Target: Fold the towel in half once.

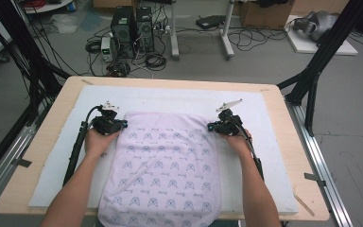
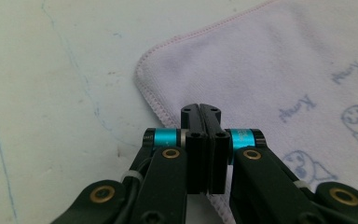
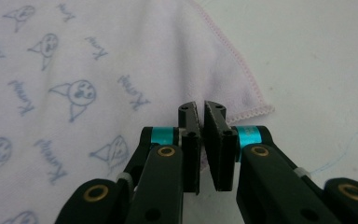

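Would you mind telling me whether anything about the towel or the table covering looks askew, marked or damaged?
The pale lilac printed towel lies flat but its near end hangs over the table's front edge. The white table covering carries thin blue pen-like lines. Both the left gripper and the right gripper are shut on the towel's far corners. Nothing looks damaged.
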Action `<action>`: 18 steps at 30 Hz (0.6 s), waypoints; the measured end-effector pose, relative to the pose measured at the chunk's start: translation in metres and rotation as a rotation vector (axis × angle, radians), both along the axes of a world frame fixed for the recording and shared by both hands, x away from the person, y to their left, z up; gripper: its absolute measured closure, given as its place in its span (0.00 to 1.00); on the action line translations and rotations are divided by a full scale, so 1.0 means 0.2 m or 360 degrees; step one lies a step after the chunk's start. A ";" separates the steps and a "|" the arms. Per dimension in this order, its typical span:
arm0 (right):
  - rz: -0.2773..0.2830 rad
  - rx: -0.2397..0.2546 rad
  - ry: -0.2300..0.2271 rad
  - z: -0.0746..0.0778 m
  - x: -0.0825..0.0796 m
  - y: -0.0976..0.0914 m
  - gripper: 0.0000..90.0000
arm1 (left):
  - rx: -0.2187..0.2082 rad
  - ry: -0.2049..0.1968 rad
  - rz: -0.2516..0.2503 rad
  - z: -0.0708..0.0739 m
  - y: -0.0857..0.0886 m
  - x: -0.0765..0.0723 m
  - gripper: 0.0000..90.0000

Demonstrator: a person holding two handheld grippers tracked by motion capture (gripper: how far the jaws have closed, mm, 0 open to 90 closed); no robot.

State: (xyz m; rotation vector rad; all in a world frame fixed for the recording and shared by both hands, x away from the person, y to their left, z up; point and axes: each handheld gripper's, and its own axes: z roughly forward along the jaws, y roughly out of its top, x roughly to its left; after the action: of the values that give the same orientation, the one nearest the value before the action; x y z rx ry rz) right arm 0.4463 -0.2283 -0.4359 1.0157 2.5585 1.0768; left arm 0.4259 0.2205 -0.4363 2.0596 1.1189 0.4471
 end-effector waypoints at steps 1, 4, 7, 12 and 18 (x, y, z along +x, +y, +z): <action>0.0004 0.0026 -0.0001 0.01 0.00 -0.01 0.95 | -0.0026 -0.0012 -0.0002 0.01 0.01 -0.01 0.99; 0.0023 0.0091 -0.0023 0.06 -0.02 -0.04 0.95 | -0.0102 -0.0068 -0.0021 0.08 0.04 -0.03 0.99; 0.0040 0.0179 -0.0081 0.14 -0.06 -0.07 0.95 | -0.0139 -0.0112 -0.0057 0.14 0.07 -0.08 0.99; 0.0141 0.0241 -0.0103 0.26 -0.18 -0.09 0.95 | -0.0196 -0.0209 -0.0137 0.23 0.10 -0.22 0.99; 0.0277 0.0284 -0.0151 0.31 -0.40 -0.09 0.95 | -0.0146 -0.0258 -0.0248 0.22 0.13 -0.47 1.00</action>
State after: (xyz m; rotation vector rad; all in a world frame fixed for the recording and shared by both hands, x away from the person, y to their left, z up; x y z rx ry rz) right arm 0.3666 -0.2458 -0.3739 0.7680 2.5483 1.3843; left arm 0.3322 0.2455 -0.3917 1.9751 0.8611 0.4674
